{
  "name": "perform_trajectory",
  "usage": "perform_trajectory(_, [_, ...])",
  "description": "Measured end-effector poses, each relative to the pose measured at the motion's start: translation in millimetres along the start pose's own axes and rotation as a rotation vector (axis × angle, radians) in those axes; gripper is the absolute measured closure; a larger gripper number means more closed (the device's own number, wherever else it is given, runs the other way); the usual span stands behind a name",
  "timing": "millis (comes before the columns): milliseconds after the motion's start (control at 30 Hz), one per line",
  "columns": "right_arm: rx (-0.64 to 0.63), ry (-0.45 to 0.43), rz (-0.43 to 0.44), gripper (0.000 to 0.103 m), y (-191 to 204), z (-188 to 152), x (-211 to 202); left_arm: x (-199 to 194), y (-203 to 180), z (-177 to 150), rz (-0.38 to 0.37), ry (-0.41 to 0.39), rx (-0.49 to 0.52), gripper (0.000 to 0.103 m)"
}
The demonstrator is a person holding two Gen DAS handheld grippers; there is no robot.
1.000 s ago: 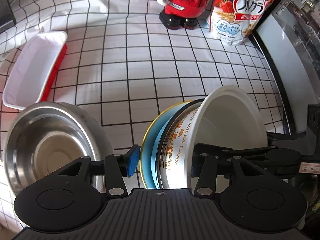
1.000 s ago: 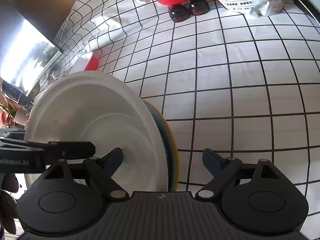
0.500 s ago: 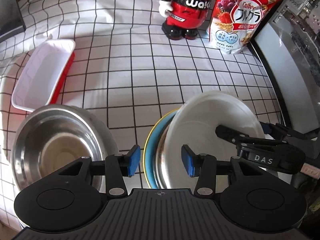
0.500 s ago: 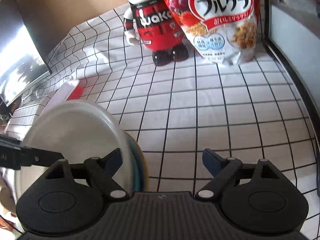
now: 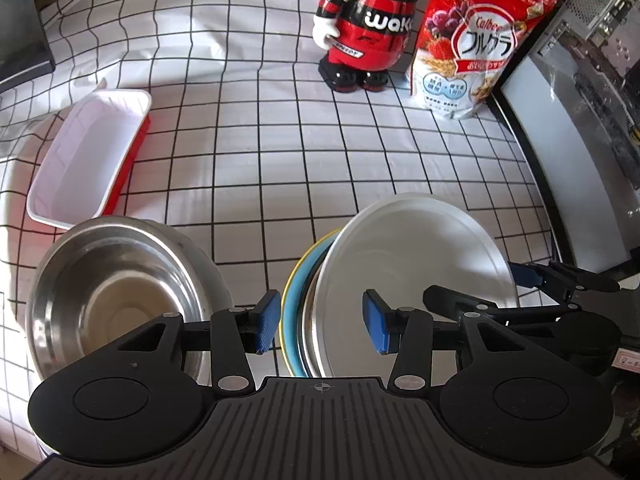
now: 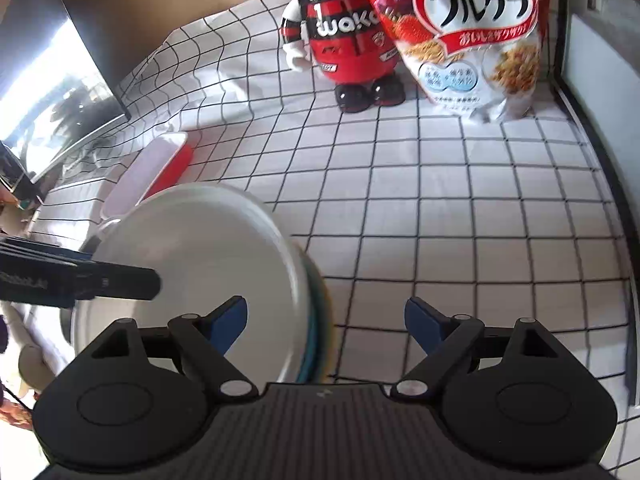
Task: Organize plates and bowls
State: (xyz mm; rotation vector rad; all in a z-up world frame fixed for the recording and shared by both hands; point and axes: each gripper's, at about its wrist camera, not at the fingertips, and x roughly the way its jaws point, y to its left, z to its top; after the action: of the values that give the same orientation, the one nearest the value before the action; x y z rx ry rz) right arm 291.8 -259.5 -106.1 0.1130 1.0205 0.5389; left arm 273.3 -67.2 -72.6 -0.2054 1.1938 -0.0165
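**Both grippers spread wide beside a stack of dishes on the checked cloth**

The left gripper [image 5: 319, 323] is seen released, its blue pads [image 5: 267, 322] set wide apart with nothing between them touching either pad. Just beyond it, a white bowl [image 5: 416, 276] is nested in a stack with a blue plate [image 5: 294, 300] and a yellow plate [image 5: 289, 284] whose rims show at the stack's left edge. A steel bowl [image 5: 116, 300] is placed to the left of the stack, close beside it, and a red tray with a white inside [image 5: 88, 156] lies farther off at the far left.

The right gripper [image 6: 325, 322] is likewise released, its jaws held wide. In its view the white bowl [image 6: 208, 272] is found at the near left, with the left finger over the bowl's inside and the right finger over bare cloth.

At the far side of the checked tablecloth [image 5: 280, 152], a red and black figure [image 5: 368, 28] is stood upright, and a cereal bag [image 5: 476, 40] is propped just to its right.
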Motion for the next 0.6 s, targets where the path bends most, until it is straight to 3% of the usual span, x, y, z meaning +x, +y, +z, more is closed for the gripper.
perform_trajectory(300, [-0.003,0.05,-0.004,0.016,2,-4,10,13,-4,-4,0.012,0.034,0.011,0.054])
perform_trajectory(500, [0.044,0.102,0.043,0.017,-2,-8,23,18,-2,0,-0.002,0.045,-0.013,0.054])
perform_trajectory(600, [0.062,0.114,0.062,0.02,-4,-9,27,20,1,2,-0.006,0.053,-0.035,0.061])
